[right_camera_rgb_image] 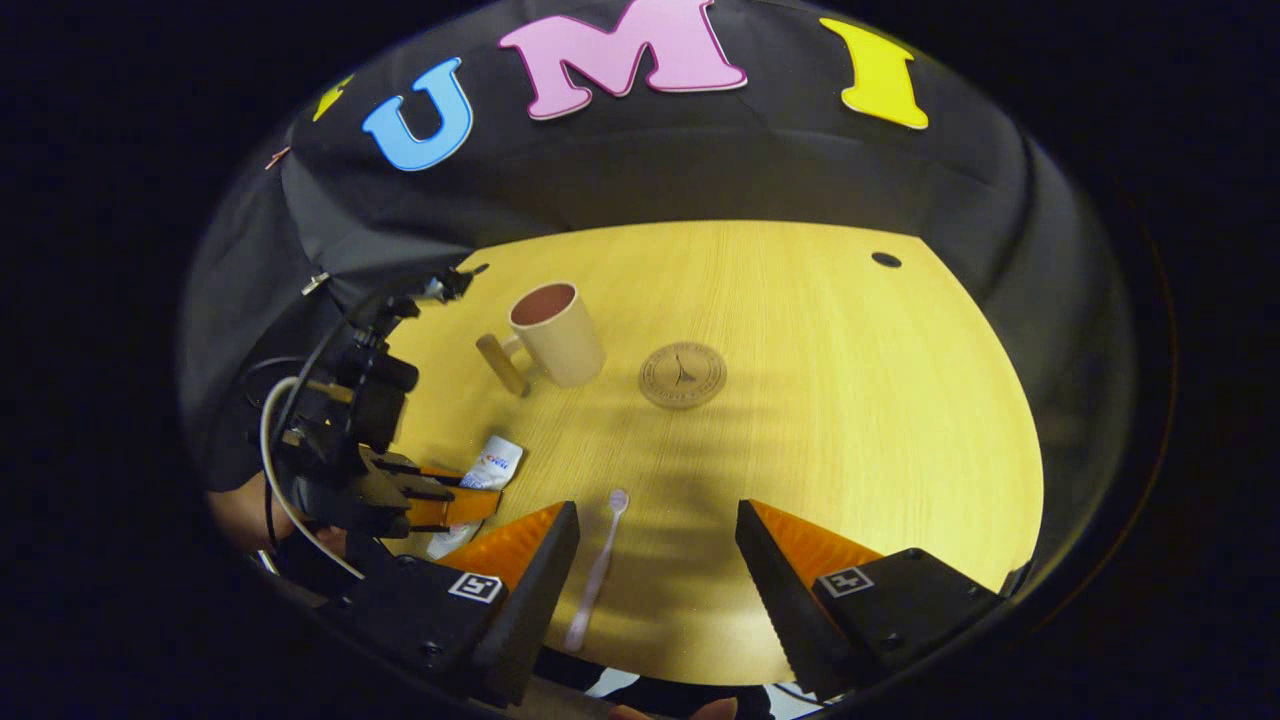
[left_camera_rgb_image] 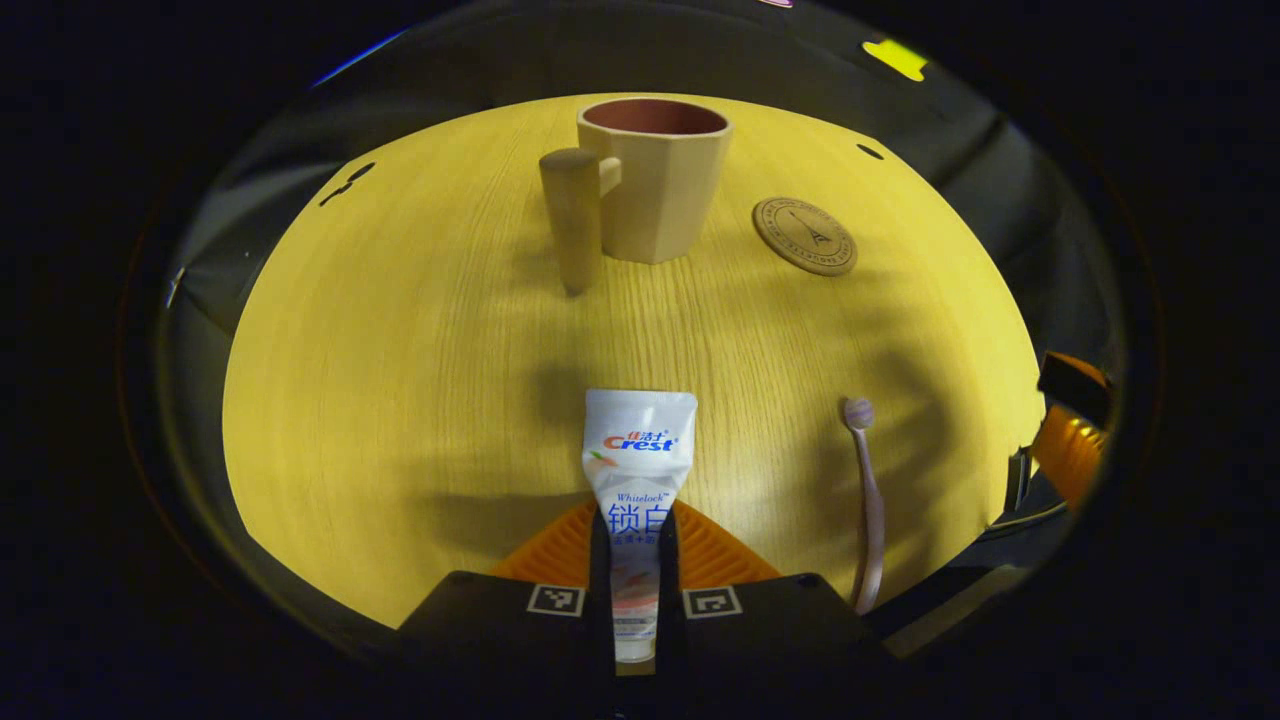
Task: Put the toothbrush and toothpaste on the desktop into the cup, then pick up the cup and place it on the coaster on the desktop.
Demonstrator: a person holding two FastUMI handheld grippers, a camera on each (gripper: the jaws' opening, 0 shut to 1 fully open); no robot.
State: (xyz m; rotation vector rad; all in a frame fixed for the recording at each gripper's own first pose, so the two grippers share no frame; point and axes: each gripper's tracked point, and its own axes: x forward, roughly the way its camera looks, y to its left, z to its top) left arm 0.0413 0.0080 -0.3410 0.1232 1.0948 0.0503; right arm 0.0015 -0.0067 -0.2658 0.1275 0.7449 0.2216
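A white toothpaste tube [left_camera_rgb_image: 640, 450] lies lengthwise between the fingers of my left gripper [left_camera_rgb_image: 636, 560], which is shut on its lower half, low over the wooden desktop [left_camera_rgb_image: 400, 350]. Whether the tube touches the wood I cannot tell. A pale pink toothbrush [left_camera_rgb_image: 866, 500] lies to its right. Farther ahead stands a beige cup [left_camera_rgb_image: 665, 180] with a wooden handle [left_camera_rgb_image: 572, 215], and a round cork coaster [left_camera_rgb_image: 804, 235] lies right of it. In the right gripper view my right gripper [right_camera_rgb_image: 657, 520] hangs open above the toothbrush [right_camera_rgb_image: 597, 570], with the cup [right_camera_rgb_image: 558, 335], coaster [right_camera_rgb_image: 683, 375], toothpaste [right_camera_rgb_image: 492, 465] and left gripper [right_camera_rgb_image: 440, 500] beyond.
The desktop is bordered by black cloth at the back and sides. A small dark hole [right_camera_rgb_image: 886, 260] sits near its far right corner. A hand [right_camera_rgb_image: 240, 515] holds the left gripper, with a white cable [right_camera_rgb_image: 270, 450] looping off it. The right gripper [left_camera_rgb_image: 1070, 440] shows at the far right of the left gripper view.
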